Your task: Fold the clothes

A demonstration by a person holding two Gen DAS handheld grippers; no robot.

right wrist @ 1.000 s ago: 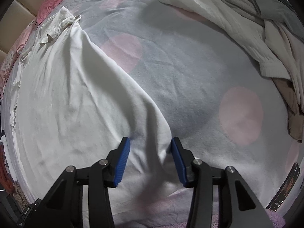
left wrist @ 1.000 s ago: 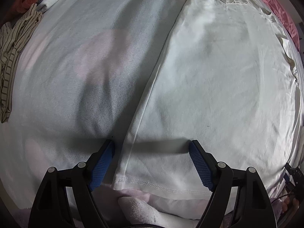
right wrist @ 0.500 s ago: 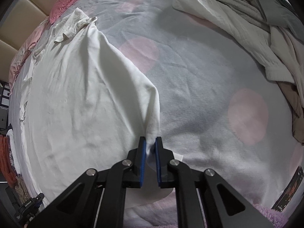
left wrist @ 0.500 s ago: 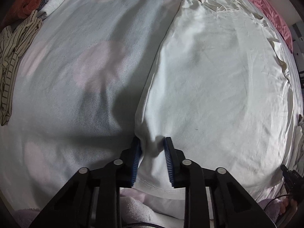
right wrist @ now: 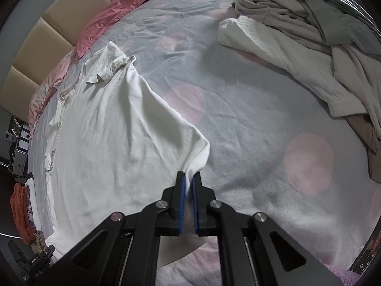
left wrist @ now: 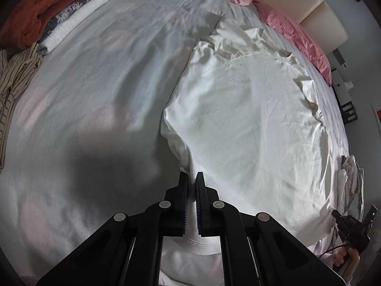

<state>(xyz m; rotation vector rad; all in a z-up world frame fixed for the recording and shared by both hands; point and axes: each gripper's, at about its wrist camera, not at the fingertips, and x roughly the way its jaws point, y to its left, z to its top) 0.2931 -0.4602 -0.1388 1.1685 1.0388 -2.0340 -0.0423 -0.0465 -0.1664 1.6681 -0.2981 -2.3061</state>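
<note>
White shirt (left wrist: 250,119) lies spread flat on the grey, pink-dotted bed (left wrist: 95,95), reaching away from both claws toward the headboard. The left claw (left wrist: 191,178) is clamped on a pinch of the shirt's near left edge, fabric gathered between its blue pads. The right claw (right wrist: 188,177) is closing on the shirt's near right corner (right wrist: 197,152), cloth pinched between its pads and tented upward.

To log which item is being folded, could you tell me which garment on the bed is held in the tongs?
The plain white cotton shirt spread flat: both tongs pinch its near corners, while the other clothes lie untouched in piles at the bed's edges.
</note>
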